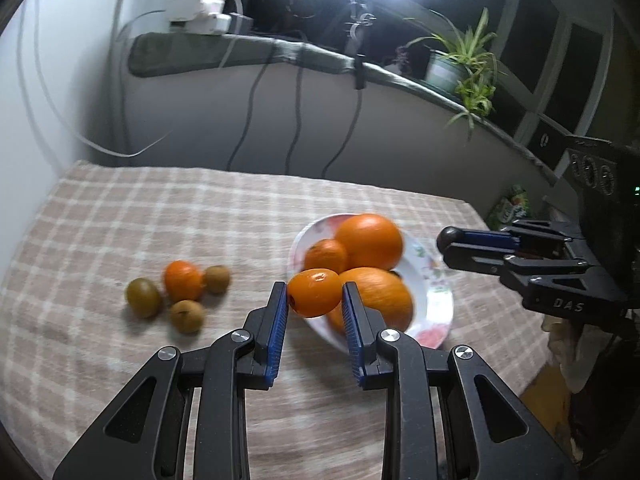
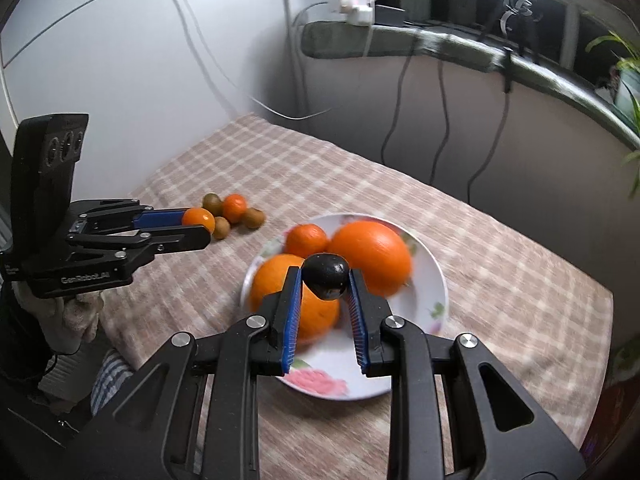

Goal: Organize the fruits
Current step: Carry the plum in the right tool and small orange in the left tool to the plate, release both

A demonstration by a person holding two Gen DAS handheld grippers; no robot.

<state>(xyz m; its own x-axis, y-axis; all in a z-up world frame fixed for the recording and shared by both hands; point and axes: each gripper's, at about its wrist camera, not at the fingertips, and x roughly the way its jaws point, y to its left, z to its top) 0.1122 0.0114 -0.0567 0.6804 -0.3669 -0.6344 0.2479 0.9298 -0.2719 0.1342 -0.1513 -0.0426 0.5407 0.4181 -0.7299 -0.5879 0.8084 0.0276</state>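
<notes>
1. Gripping a small orange fruit (image 1: 315, 293), the left gripper (image 1: 315, 300) has its blue pads clamped on the fruit's two sides, right at the fingertips. The fruit hangs above the near-left rim of the plate (image 1: 438, 292).
2. Over on the right, the right gripper (image 2: 325, 280) is clamped on a small dark fruit (image 2: 325, 275), again at the very tips, held over the plate's middle.
3. Handling call: both fruits look light, round and smooth-skinned, so likely to roll or squirt out of a tip pinch. Across the widest middle is the sensible hold, and that is where the pads sit.
4. The orange one probably gives a little under pressure; the dark one looks firmer, though blur makes that a guess.
5. On the plate lie two large oranges (image 2: 370, 256) and a smaller one (image 2: 306, 239), heavier and too wide for an easy pinch, I'd judge.
6. Far left on the checked cloth (image 1: 160, 208), a loose cluster (image 1: 180, 290) waits: one small orange fruit with three brownish-green ones touching or just beside it.
</notes>
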